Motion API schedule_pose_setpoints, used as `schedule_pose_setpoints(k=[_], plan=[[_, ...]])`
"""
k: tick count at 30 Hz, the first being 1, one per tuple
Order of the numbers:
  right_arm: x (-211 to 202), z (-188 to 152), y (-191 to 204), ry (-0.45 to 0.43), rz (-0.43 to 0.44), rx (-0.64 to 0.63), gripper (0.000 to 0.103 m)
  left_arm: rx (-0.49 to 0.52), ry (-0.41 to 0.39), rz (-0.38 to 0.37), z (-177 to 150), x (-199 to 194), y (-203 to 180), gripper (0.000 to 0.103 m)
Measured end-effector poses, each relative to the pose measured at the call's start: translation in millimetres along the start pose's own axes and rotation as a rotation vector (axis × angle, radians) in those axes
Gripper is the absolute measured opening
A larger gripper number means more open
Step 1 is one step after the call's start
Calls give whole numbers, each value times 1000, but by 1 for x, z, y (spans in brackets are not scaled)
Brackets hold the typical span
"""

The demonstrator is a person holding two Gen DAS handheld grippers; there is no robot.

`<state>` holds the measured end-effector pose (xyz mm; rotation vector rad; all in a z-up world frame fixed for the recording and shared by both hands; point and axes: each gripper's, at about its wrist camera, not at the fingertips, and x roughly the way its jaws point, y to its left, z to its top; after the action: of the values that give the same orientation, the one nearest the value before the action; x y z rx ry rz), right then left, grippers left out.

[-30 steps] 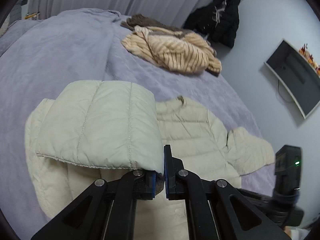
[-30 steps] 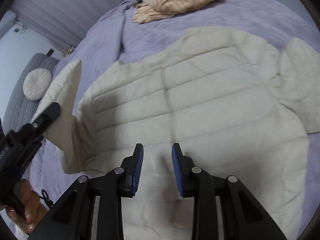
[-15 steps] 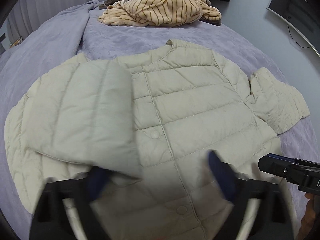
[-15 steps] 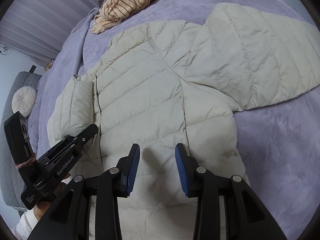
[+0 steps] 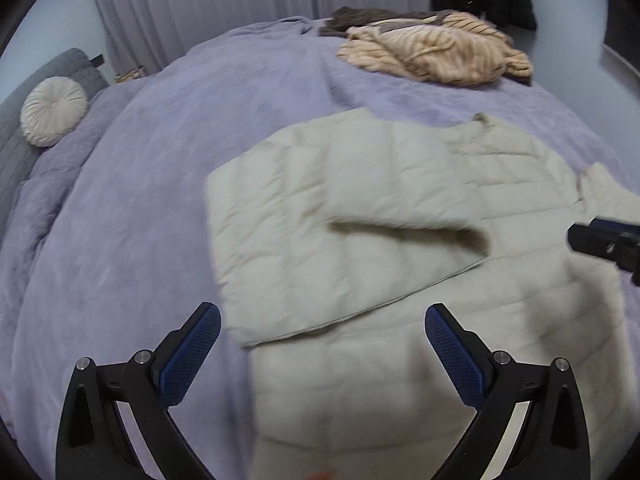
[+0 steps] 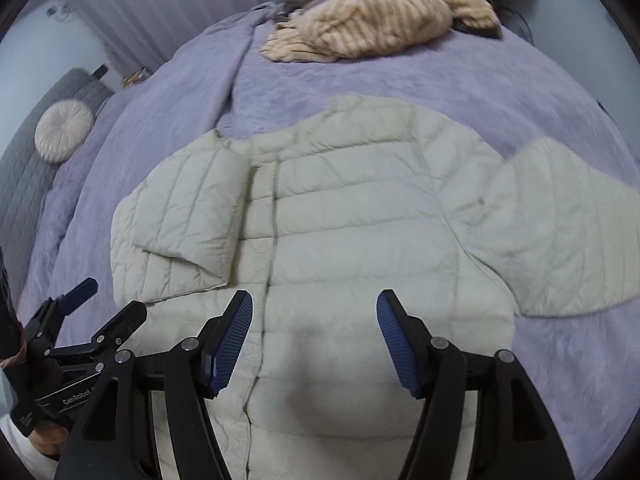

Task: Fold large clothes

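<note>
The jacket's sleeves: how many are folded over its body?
1. The left sleeve lies folded over the jacket; the right sleeve is spread on the bed.

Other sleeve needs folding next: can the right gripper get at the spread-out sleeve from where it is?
Probably yes. The right gripper, jaws opening and holding nothing, hovers over the jacket; the unfolded sleeve lies flat on the bedspread with nothing over it.

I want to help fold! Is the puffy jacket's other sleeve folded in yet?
Not yet. That sleeve lies spread out on the bed.
</note>
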<state>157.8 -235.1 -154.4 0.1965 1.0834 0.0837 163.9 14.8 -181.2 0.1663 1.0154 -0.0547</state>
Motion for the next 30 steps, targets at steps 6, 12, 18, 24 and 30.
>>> schedule_pose_setpoints(k=[6, 12, 18, 24, 30], plan=[[41, 7, 110, -64, -160, -424, 68, -84, 145, 165, -22, 47, 39, 102], [99, 13, 155, -95, -373, -592, 63, -269, 136, 262, -18, 62, 69, 102], [62, 31, 107, -203, -266, -284, 6, -439, 168, 308, -35, 74, 116, 102], [67, 23, 9, -78, -2, 220, 6, -494, 186, 281, -40, 80, 136, 102], [83, 5, -34, -30, 170, 458, 6, -394, 76, 218, -32, 51, 129, 102]])
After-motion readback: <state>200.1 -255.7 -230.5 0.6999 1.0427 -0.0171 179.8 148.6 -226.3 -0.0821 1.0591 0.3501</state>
